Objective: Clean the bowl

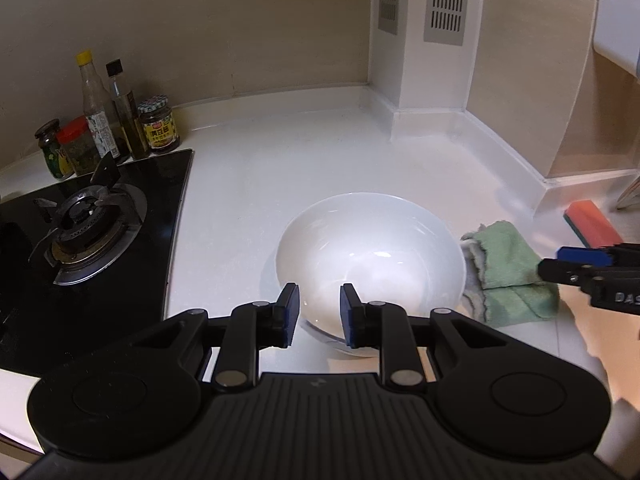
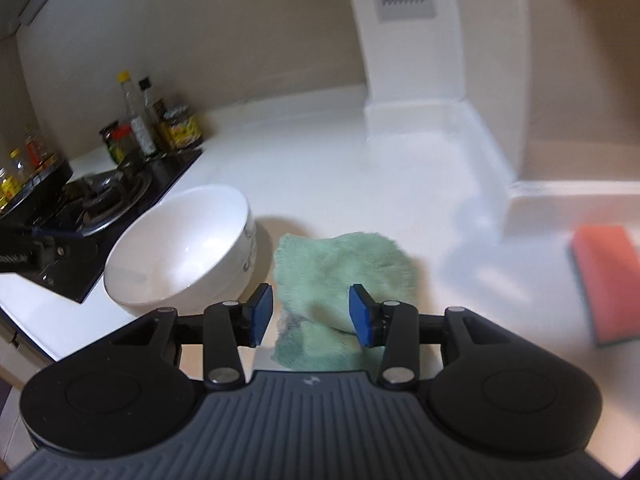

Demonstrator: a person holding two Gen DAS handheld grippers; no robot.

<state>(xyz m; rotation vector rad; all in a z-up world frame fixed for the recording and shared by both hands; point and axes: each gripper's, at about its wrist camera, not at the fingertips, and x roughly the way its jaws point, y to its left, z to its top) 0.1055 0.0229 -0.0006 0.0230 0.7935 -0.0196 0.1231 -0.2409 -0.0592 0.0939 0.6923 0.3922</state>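
The green cloth (image 2: 340, 276) lies just ahead of the open, empty right gripper (image 2: 311, 315), right of the bowl (image 2: 180, 248), which sits before the open left gripper (image 1: 319, 316)

Place: home kitchen
Evidence: gas hob (image 1: 84, 224) at nine o'clock, condiment bottles (image 1: 108, 120) at ten, white countertop (image 1: 280, 152), sponge (image 2: 604, 284) at three

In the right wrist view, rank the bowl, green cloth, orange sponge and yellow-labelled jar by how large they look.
1. white bowl and green cloth: about alike, and the gripper hides part of the cloth, so I won't split them.
2. orange sponge
3. yellow-labelled jar, farther back, so it looks small.
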